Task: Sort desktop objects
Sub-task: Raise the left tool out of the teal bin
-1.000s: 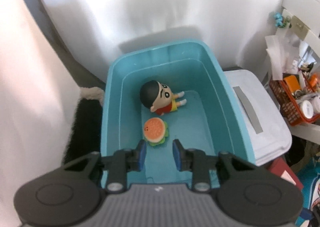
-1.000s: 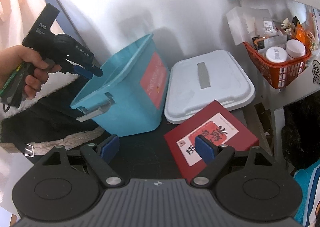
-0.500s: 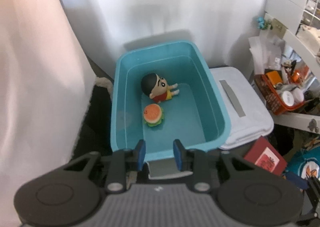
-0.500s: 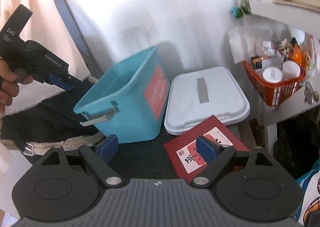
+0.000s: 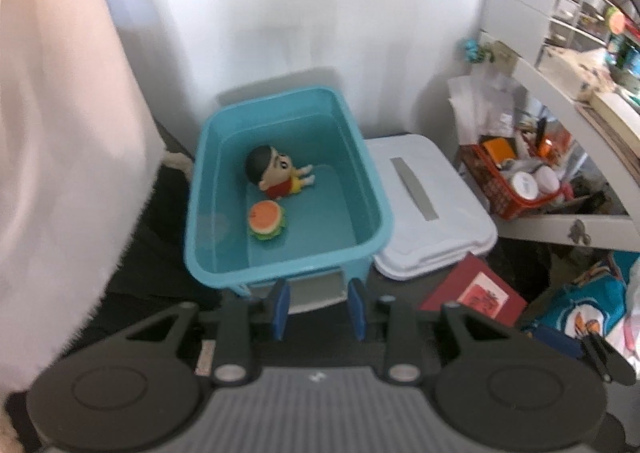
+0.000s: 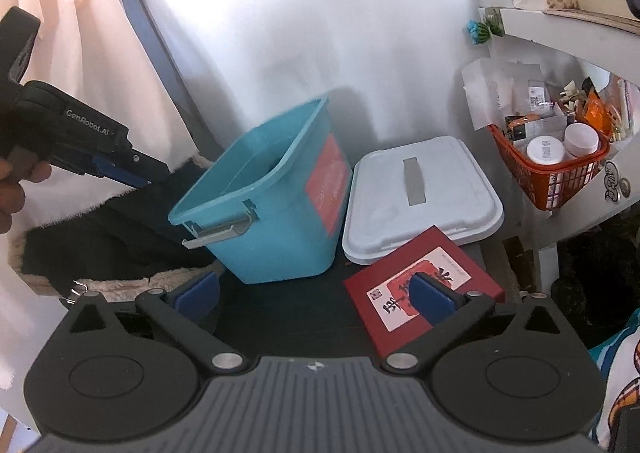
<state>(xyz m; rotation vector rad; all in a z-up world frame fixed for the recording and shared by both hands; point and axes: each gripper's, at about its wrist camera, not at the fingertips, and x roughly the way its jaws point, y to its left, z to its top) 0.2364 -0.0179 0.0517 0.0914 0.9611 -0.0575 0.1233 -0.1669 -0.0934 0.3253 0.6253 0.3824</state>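
Doll (image 5: 276, 175) and burger toy (image 5: 267, 220) binned in teal bin (image 5: 288, 271); red box (image 6: 424, 285) remains on counter. Left hand-held gripper (image 5: 318, 309) narrowly parted, empty; right hand-held gripper (image 6: 316, 293) opening wide, empty.

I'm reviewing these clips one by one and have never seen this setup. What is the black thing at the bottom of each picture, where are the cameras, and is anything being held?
There is no robot. A person holds a handheld gripper in each hand, and each has a camera looking forward along its two blue fingers. The left gripper has its fingers close together with nothing between them. The right gripper has its fingers opening wide, also empty. On the dark surface stands a blue bin holding a cartoon figure and a toy burger. Beside it lie a white lid and a red box. The right view also shows the left gripper from the side, in the person's hand.
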